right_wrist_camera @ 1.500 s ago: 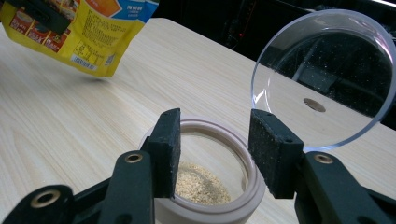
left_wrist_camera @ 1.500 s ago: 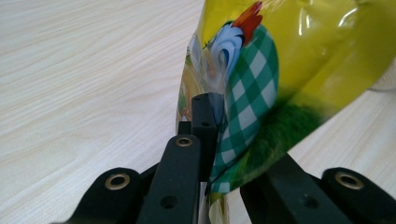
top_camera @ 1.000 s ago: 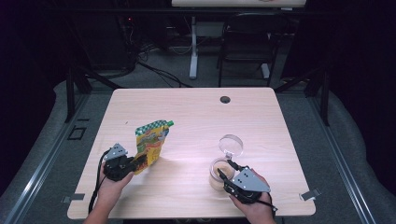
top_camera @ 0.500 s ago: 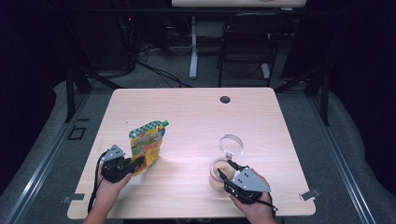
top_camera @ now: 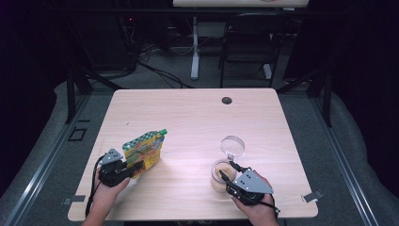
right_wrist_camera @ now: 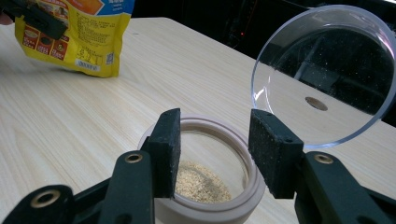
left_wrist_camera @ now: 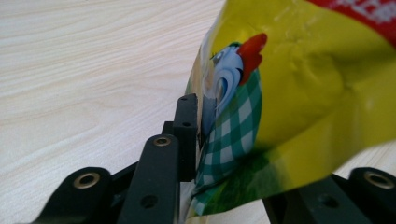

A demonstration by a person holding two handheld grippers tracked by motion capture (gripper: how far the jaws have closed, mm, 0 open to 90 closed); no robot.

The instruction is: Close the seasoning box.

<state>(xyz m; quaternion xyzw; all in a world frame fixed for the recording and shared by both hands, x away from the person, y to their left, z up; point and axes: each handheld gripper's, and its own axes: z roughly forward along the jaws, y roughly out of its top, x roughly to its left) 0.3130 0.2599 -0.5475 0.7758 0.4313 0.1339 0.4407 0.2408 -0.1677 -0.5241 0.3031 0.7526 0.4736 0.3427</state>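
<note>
My left gripper (top_camera: 126, 170) has just been opening — the yellow pouch (top_camera: 143, 149) sits between loosened jaws, left of the jar (top_camera: 221, 175). My right gripper (top_camera: 229, 175) straddles the jar's rim, its clear lid (top_camera: 233, 146) just beyond.

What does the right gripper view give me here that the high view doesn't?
Right gripper view: tan grains in the jar, and the print on the yellow pouch. High view: the pouch's green cap, the far edge of the table, a chair behind. Both: jar, its raised clear lid, pouch, table.
</note>
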